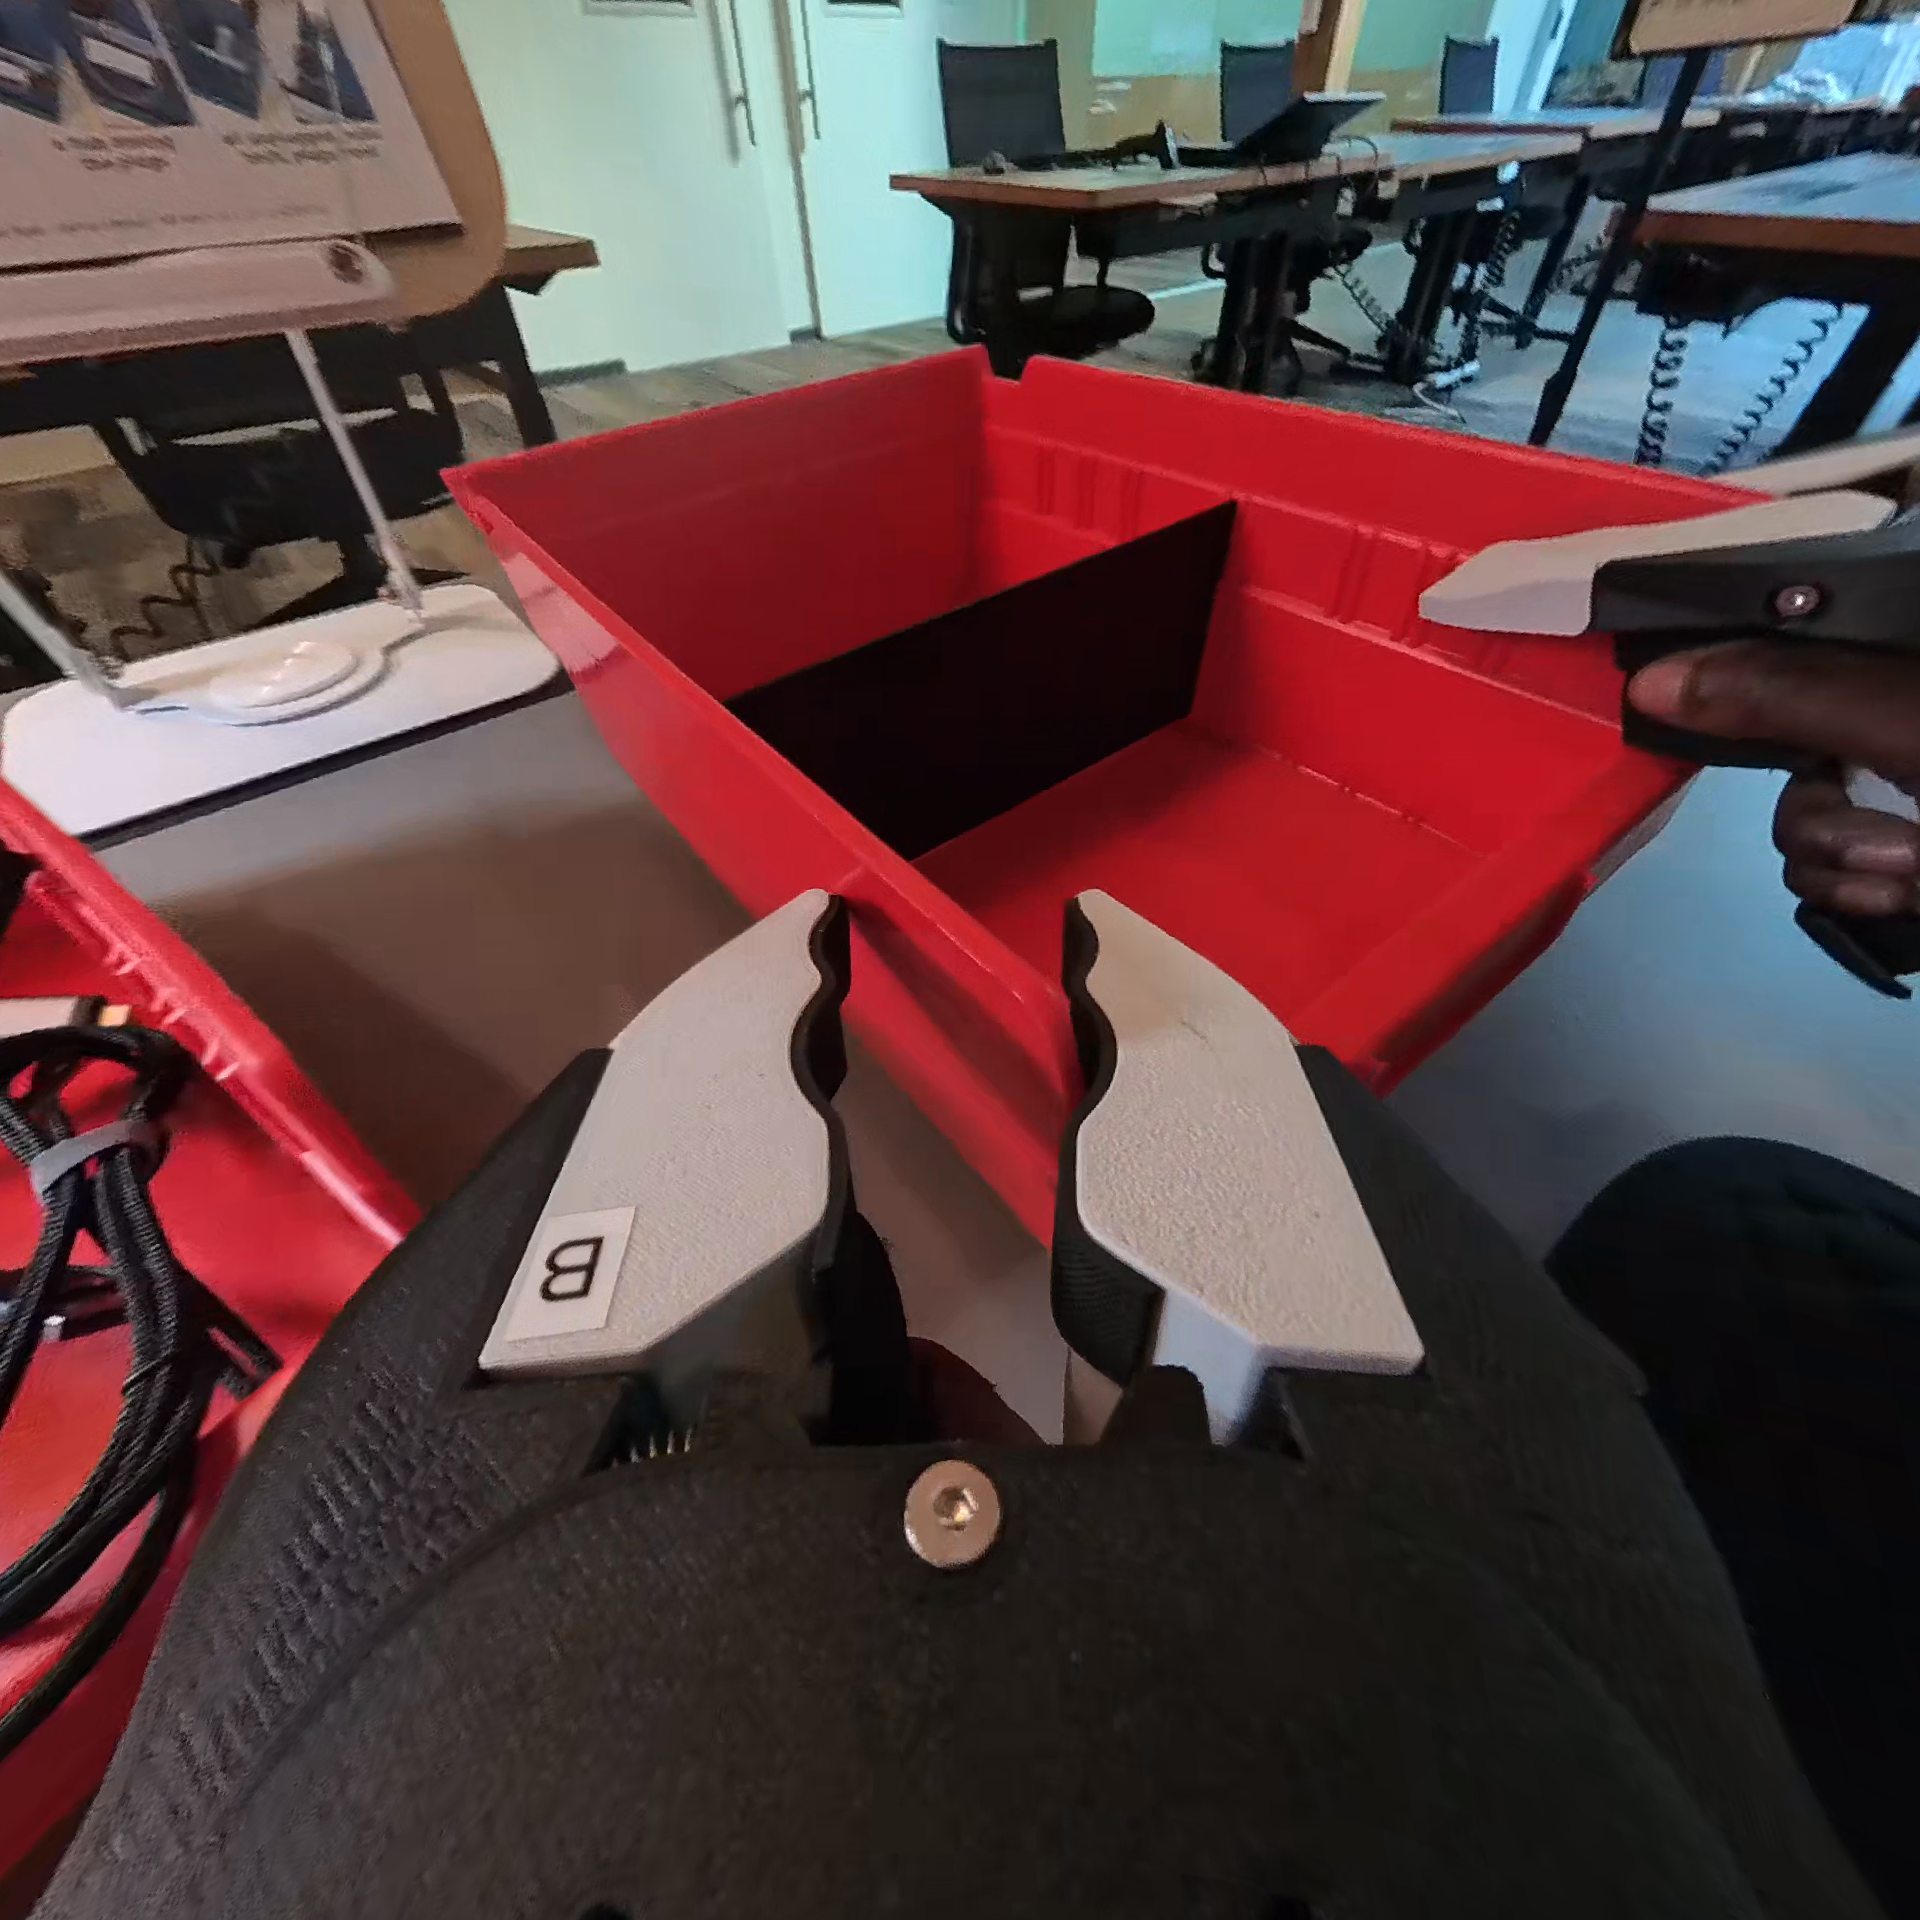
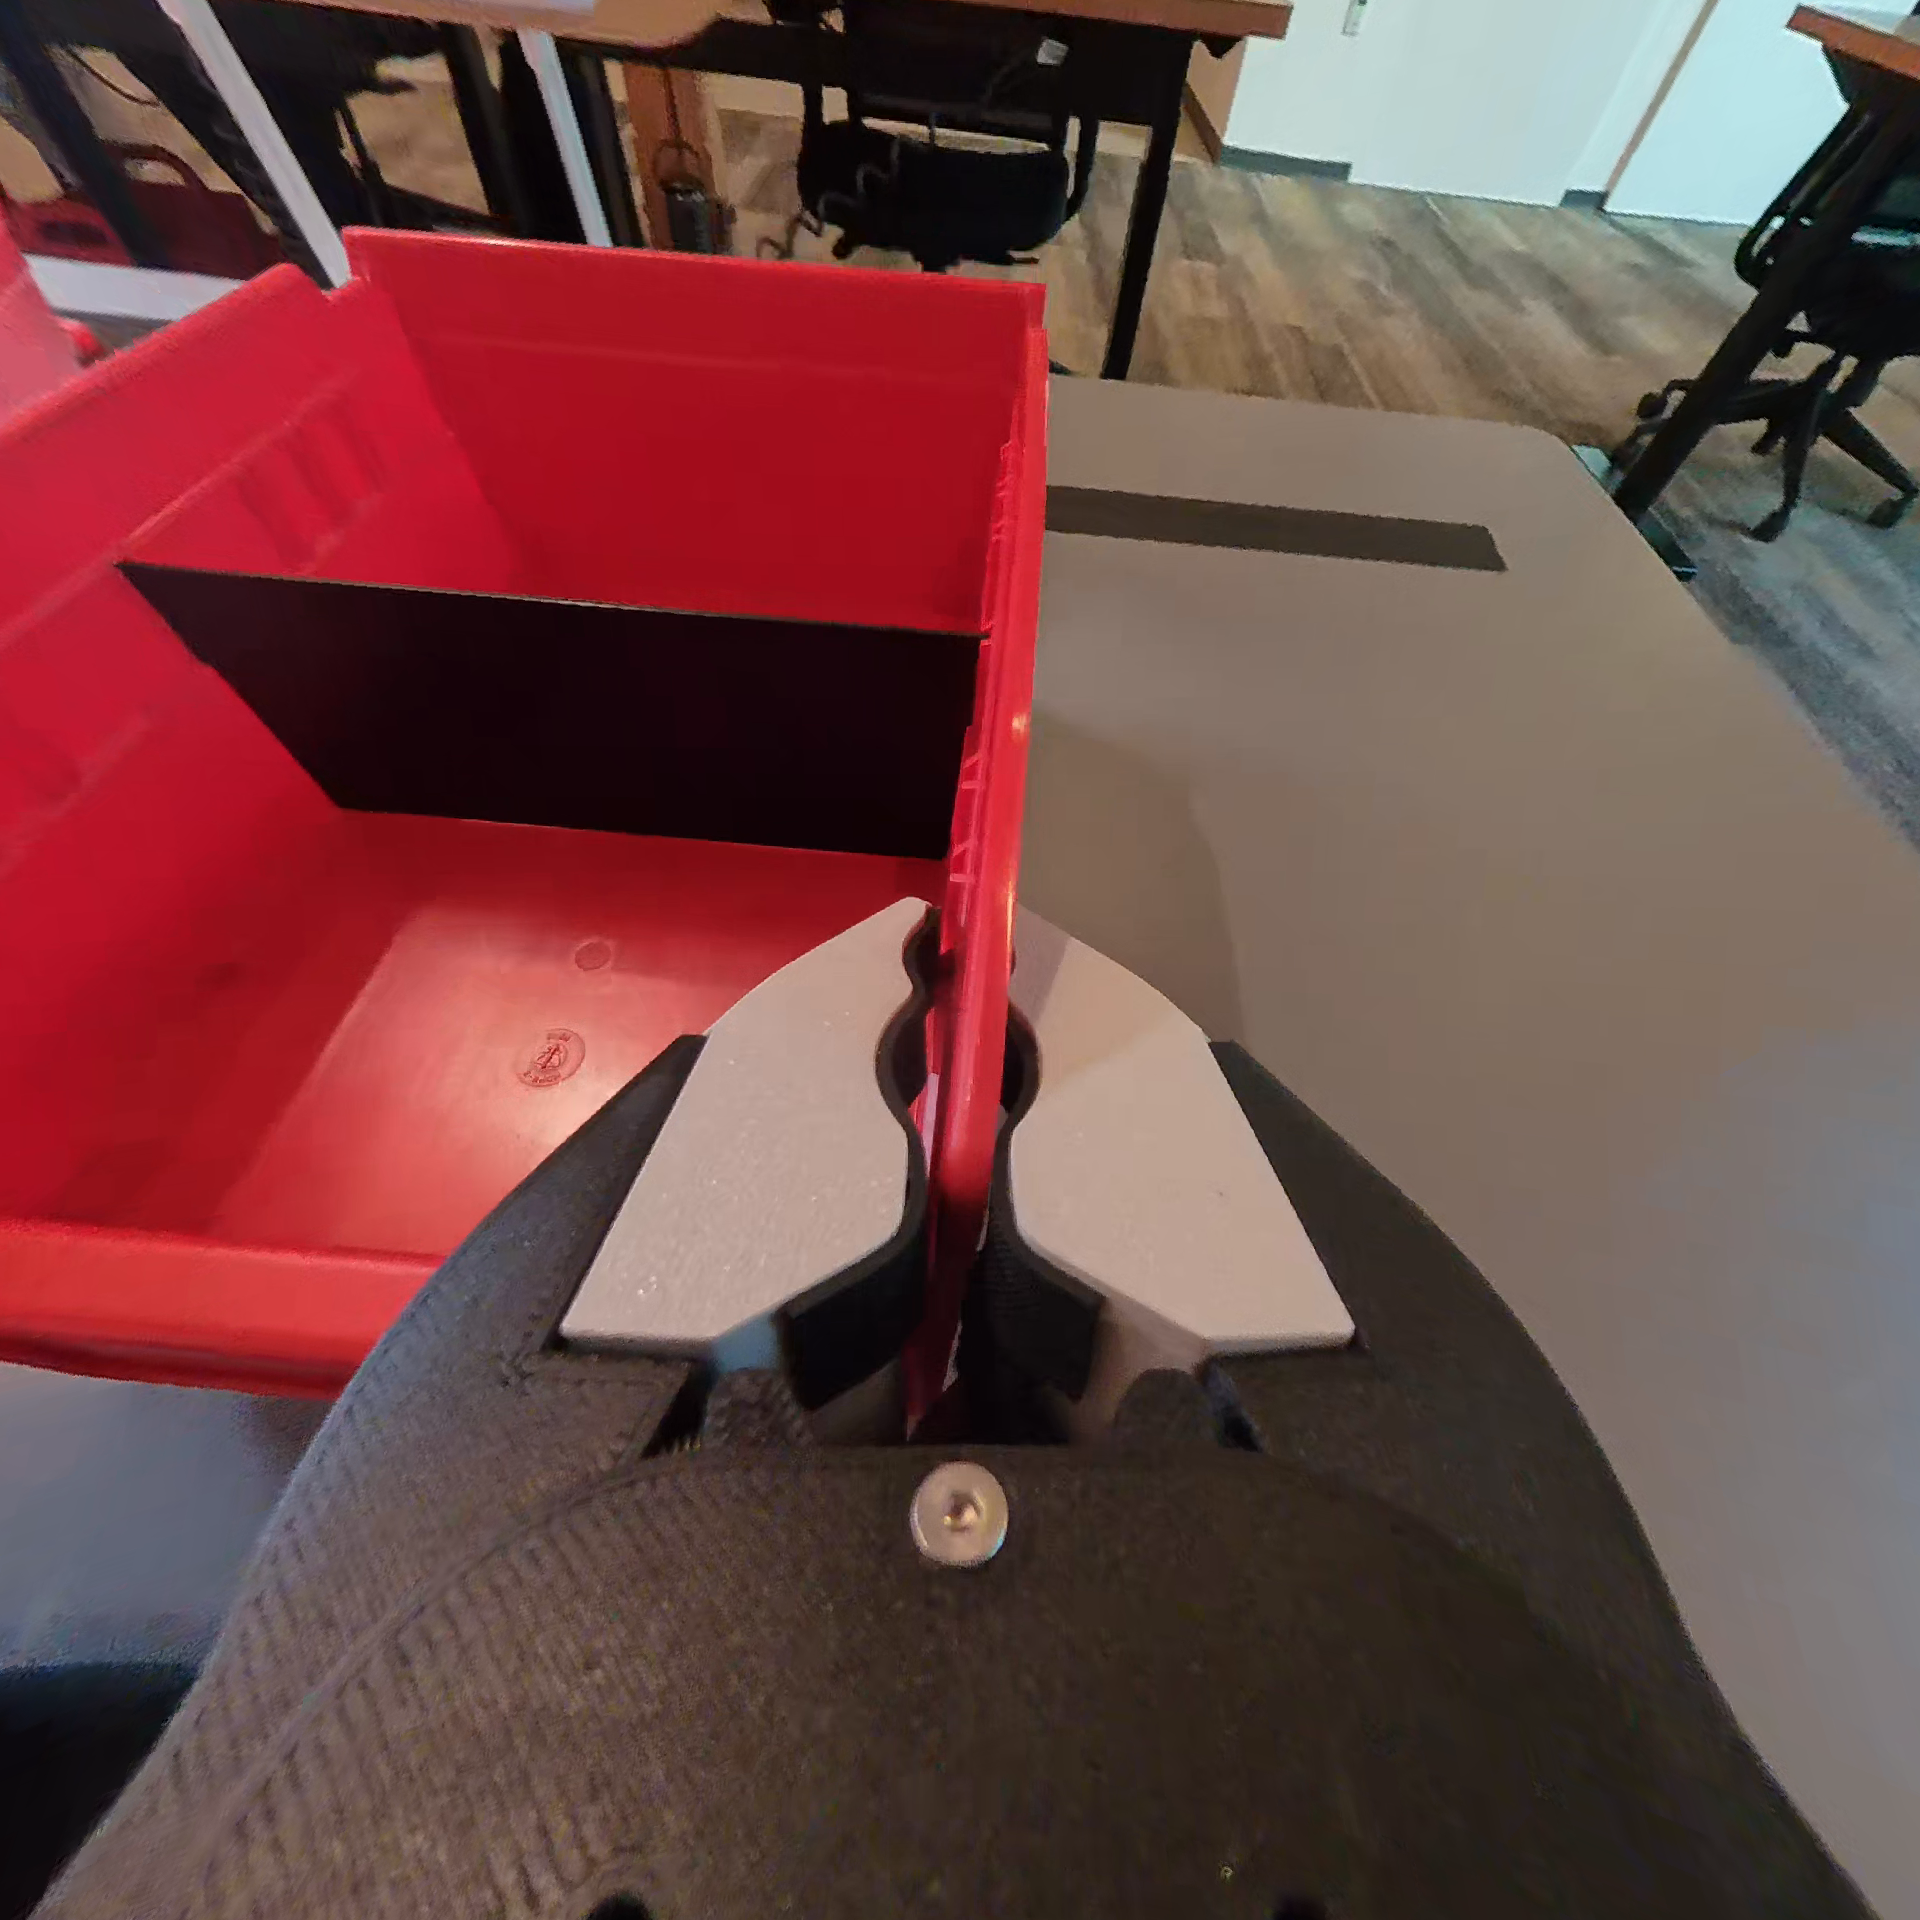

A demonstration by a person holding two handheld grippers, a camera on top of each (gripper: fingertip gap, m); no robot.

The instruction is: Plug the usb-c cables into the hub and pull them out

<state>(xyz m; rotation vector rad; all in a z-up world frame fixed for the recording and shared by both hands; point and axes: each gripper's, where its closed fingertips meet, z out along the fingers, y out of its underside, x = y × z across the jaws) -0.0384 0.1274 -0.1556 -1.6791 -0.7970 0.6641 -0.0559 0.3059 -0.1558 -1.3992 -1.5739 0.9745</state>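
Cables, black and braided and bundled with a grey tie, lie coiled in a second red bin at the worktop's left edge; no hub can be made out. On the grey worktop stands a red bin, split by a black divider, with nothing in its near compartment. The left gripper is spread wide, straddling the bin's left wall without pinching it. The right gripper is clamped on the bin's right wall, fingers pressed to either face, a hand around its handle.
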